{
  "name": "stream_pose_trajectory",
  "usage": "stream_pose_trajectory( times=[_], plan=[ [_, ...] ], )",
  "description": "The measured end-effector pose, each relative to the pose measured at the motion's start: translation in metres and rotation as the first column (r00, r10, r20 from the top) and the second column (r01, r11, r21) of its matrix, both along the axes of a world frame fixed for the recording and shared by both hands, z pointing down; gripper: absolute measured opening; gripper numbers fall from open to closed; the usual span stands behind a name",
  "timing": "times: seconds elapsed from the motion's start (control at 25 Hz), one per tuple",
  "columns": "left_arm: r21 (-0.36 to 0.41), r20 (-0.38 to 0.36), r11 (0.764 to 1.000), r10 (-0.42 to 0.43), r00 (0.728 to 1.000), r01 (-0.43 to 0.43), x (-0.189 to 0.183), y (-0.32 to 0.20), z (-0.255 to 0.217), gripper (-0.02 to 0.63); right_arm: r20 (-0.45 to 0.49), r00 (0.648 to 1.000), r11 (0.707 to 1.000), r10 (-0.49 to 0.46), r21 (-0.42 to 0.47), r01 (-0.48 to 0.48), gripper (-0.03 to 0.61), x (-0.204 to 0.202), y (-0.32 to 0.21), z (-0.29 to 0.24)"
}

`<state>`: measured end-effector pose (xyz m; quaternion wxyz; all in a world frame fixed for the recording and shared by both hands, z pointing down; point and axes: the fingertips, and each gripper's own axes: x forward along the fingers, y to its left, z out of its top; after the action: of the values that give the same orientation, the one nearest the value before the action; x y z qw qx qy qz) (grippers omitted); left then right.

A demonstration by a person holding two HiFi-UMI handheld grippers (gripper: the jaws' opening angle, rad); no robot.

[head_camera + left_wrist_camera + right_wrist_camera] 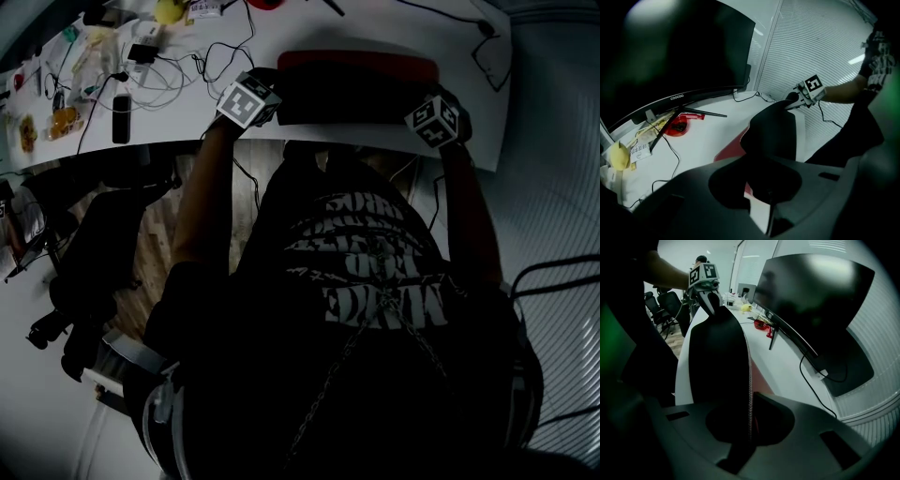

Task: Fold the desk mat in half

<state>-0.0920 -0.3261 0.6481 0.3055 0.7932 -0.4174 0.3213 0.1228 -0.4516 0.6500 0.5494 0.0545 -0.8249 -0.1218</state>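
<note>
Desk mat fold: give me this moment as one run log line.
stage: fold in progress | left gripper: shut on desk mat corner | right gripper: shut on other corner | held edge: raised off desk, red underside showing

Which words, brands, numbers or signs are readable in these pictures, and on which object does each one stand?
"coocaa": on the lower bezel of the monitor.
Large white print on the person's black shirt: seen upside down and distorted, not readable.
Print on the small white label among the clutter: too small to read.
No numbers can be read anywhere.
</note>
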Motion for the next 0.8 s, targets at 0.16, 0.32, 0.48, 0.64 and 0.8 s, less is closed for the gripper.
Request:
stream_pose_trajectory(
  times=[0.16,0.32,0.48,0.64,0.8],
  plan=[
    [-0.022,0.06,0.999,-0.034,0.998,0.035,-0.01,-0.018,0.017,0.054,-0.032,0.999,1.0,-0.001,-0.011,0.0,0.015,-0.013,-0.019,0.026],
    [-0.038,0.125,0.997,-0.055,0.991,0.06,-0.022,-0.031,0.033,0.069,-0.075,0.997,1.0,-0.021,-0.002,0.021,0.017,-0.024,-0.03,0.048],
    [-0.014,0.166,0.989,-0.141,0.976,0.145,-0.04,-0.043,0.044,0.16,-0.08,0.997,0.995,0.021,0.102,-0.013,0.108,-0.026,-0.049,0.06],
    [0.102,0.232,0.954,-0.299,0.926,0.283,-0.071,-0.045,0.043,0.161,0.142,0.98,0.935,0.14,0.308,-0.179,0.153,-0.025,-0.081,0.024],
    [0.321,0.15,0.865,-0.449,0.881,0.386,-0.075,-0.048,-0.025,0.161,0.406,0.892,0.885,0.2,0.316,-0.342,0.153,-0.009,-0.076,-0.066]
  ],
)
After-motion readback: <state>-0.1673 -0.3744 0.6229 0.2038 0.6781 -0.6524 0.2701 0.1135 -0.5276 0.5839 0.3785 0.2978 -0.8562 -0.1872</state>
